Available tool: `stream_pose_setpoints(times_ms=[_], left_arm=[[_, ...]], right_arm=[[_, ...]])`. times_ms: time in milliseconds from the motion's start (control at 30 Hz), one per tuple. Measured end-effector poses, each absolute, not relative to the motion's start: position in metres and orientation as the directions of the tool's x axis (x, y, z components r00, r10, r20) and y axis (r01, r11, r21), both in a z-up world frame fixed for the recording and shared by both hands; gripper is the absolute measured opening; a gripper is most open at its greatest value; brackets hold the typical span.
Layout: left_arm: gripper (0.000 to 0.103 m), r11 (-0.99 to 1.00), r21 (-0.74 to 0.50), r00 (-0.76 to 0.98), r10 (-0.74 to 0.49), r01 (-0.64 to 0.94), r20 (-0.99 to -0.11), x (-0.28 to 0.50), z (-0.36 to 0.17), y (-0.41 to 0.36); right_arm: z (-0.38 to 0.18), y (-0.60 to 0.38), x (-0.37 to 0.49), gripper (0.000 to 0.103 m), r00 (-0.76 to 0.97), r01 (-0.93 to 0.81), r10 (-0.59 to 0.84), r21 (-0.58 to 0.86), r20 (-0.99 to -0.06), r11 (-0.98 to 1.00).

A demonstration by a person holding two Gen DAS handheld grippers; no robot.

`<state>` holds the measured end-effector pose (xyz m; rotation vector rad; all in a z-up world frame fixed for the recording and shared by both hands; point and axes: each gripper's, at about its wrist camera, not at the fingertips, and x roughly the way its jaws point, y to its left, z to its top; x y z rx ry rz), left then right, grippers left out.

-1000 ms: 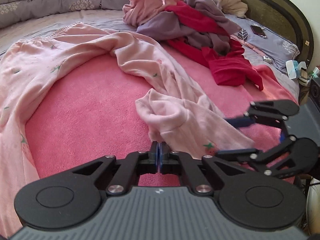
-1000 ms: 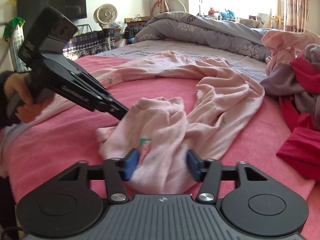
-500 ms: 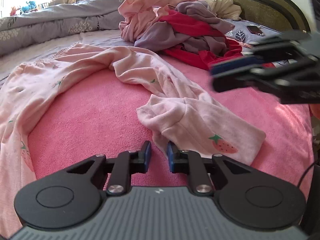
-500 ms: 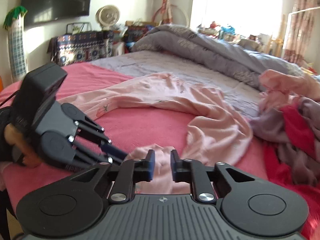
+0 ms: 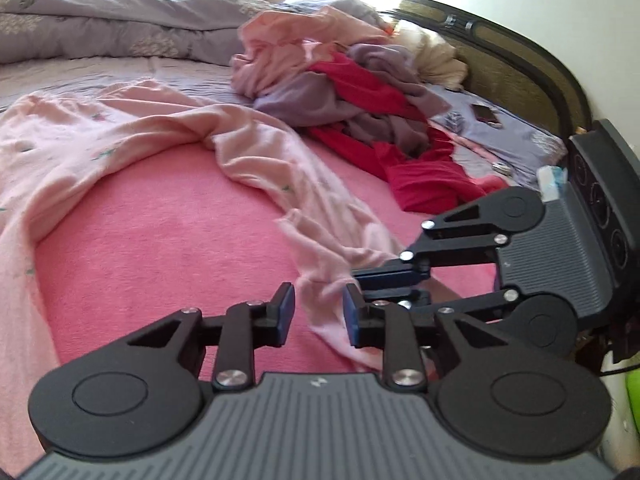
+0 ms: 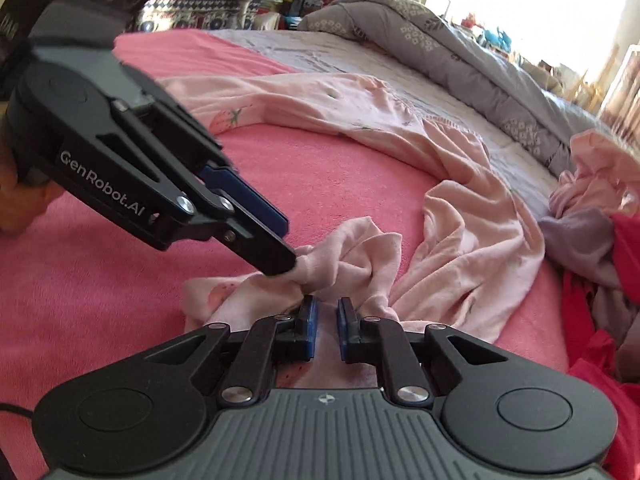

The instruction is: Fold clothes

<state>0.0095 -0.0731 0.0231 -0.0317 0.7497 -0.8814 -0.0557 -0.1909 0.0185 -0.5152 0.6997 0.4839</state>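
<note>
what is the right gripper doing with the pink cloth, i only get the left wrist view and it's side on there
observer: in the right wrist view the right gripper has its jaws narrow, with the loose end of the pink garment bunched between the pads. it looks gripped.
operator: is my left one clear of the cloth
observer: no. seen from the side, the left gripper has its jaws opening and its lower fingertip touches that same bunch.
operator: any print on it, mine is blurred
observer: yes, a strawberry print shows on the far stretch of the garment, behind the left gripper.
</note>
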Motion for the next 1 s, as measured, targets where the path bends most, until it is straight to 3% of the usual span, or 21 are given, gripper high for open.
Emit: stream_pose_setpoints(times_ms=[167,267,333,433,767,1000], left_arm=[[0.045,0.632,-0.394,0.377,-0.743,0.668,-0.552,0.015,0.023,-0.065],[0.046,0.719,-0.269,0.432,-0.627,0.641,-0.648,0.015,0.009,-0.078],[0.046,0.722,-0.222,0.453,-0.611,0.656,-0.649,0.01,0.009,-0.082],[0.047,0.723,-0.162,0.479,-0.59,0.671,-0.65,0.003,0.008,-0.087],[0.047,0.716,-0.17,0.477,-0.603,0.677,-0.639,0.002,0.006,-0.083],[0.047,0.715,-0.181,0.473,-0.609,0.676,-0.637,0.002,0.006,-0.081]], right_arm=[[0.024,-0.194,-0.062,0.014,0.653,-0.614,0.275,-0.282,-0.706,0.737],[0.035,-0.21,-0.063,0.014,0.619,-0.64,0.325,-0.219,-0.715,0.737],[0.046,-0.226,-0.056,0.024,0.607,-0.606,0.343,-0.138,-0.717,0.784],[0.064,-0.234,-0.034,0.026,0.641,-0.542,0.334,-0.099,-0.692,0.835],[0.042,-0.175,0.004,0.025,0.528,-0.699,0.369,-0.144,-0.765,0.701],[0.031,-0.174,0.026,0.01,0.494,-0.603,0.403,0.03,-0.77,0.797]])
